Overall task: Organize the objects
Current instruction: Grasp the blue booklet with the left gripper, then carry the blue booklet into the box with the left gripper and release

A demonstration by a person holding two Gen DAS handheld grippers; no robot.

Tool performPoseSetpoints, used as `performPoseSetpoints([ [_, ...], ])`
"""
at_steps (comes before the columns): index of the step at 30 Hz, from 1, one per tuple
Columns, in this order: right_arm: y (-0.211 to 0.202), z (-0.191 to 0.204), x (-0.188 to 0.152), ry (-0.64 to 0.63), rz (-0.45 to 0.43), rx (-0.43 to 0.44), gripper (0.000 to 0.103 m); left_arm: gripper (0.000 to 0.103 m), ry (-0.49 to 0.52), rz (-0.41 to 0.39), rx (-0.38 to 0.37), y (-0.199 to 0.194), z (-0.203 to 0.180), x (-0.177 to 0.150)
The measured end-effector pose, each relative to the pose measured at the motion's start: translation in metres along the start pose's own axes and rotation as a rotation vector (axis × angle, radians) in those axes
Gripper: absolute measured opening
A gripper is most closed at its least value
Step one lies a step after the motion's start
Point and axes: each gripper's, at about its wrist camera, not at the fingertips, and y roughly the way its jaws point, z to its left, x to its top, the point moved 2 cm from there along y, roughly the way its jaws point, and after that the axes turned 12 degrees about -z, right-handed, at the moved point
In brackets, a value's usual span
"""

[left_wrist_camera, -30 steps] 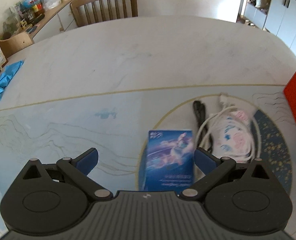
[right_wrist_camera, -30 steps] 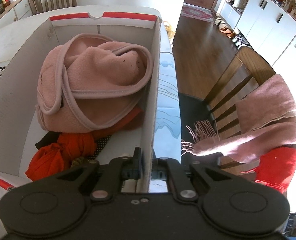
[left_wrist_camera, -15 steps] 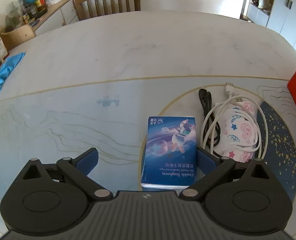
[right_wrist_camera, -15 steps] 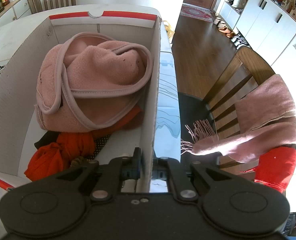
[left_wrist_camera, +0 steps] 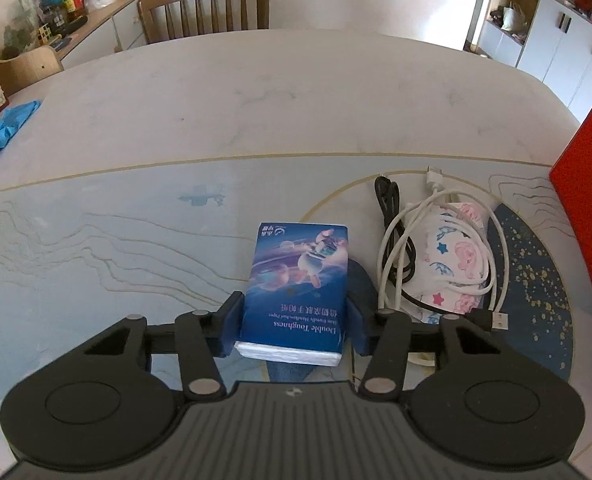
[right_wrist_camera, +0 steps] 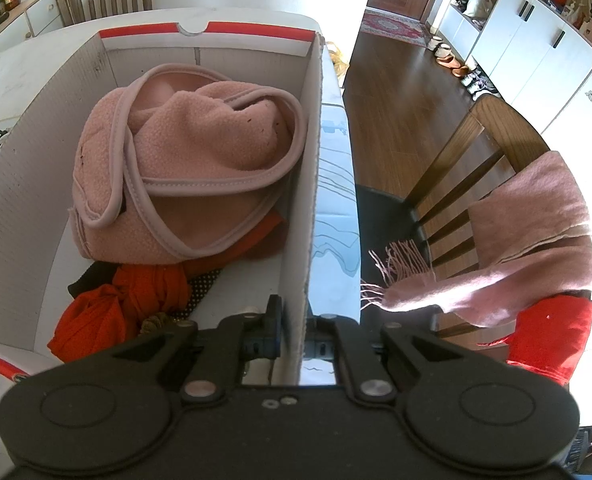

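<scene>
My left gripper is shut on a blue tissue pack that lies on the table; its blue pads press the pack's near end from both sides. To the right lie a patterned face mask, a white cable and a black cable. My right gripper is shut on the right wall of a white and red cardboard box. Inside the box lie a pink fleece and red cloth.
The box's red side stands at the right edge of the left wrist view. Blue gloves lie at the table's far left. A wooden chair stands behind the table. Another chair with a pink scarf stands right of the box.
My left gripper moved forward over the tissue pack and closed on it; it was open a second ago. The right gripper kept its hold on the box wall.
</scene>
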Motion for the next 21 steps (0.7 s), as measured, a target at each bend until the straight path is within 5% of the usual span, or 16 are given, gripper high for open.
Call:
performPoseSetpoints([
  [11, -0.001, 0.001, 0.0, 0.003, -0.008, 0.008, 0.005, 0.049, -0.019, -0.052, -0.007, -0.035, -0.01, 0.011],
  [21, 0.001, 0.0, 0.0, 0.009, -0.014, 0.022, 0.005, 0.049, -0.005, -0.101, -0.098, -0.072, -0.047, 0.026],
])
